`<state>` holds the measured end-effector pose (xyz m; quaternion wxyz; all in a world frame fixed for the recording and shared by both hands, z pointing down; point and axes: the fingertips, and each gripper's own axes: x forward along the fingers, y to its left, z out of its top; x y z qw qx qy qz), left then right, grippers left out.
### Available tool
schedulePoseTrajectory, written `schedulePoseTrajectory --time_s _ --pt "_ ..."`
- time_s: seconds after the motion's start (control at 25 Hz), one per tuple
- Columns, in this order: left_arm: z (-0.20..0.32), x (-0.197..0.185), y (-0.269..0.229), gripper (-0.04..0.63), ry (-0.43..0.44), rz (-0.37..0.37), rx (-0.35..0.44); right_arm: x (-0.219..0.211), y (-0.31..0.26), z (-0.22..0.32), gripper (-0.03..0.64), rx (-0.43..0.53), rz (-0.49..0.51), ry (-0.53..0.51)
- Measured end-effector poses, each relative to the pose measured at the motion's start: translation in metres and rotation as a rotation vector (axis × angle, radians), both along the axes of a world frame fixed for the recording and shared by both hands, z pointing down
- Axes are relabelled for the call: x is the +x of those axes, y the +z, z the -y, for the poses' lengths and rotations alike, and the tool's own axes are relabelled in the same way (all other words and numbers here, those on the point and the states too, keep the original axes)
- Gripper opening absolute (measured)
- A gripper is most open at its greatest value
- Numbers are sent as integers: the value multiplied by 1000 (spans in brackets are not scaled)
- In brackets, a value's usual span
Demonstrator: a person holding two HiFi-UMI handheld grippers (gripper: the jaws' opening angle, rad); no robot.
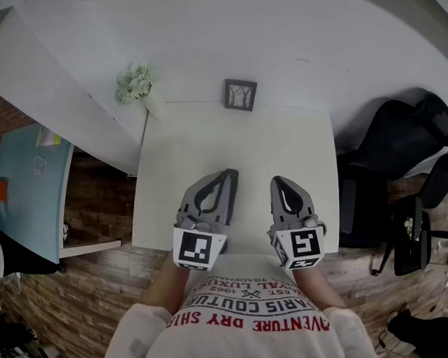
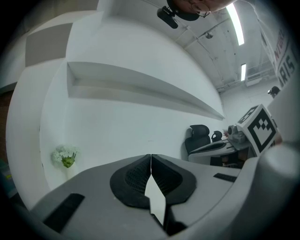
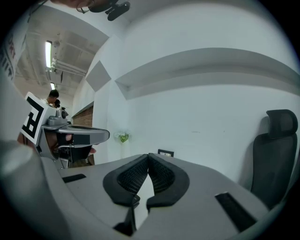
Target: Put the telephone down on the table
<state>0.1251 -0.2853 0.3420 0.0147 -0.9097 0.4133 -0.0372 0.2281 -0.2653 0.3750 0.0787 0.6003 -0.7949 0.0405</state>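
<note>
Now the left tool (image 1: 226,176) and the right tool (image 1: 278,182) hover side by side over the near part of the white table (image 1: 312,156), each clenched on nothing. A small dark framed object (image 1: 240,94) stands at the far edge; I cannot tell whether it is the telephone.

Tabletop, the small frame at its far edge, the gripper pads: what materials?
Table: matte off-white, even, no grain; probably laminate or painted board.
Frame: dark grey rim, dull; wood or plastic, can't tell.
Pads: black, matte, fine ribbed mesh texture; looks like rubber.
</note>
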Motion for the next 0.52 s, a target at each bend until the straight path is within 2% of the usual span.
schedulePoseTrajectory --time_s 0.52 --pt "6 1 19 25 -15 46 -40 2 14 4 25 -48 -2 2"
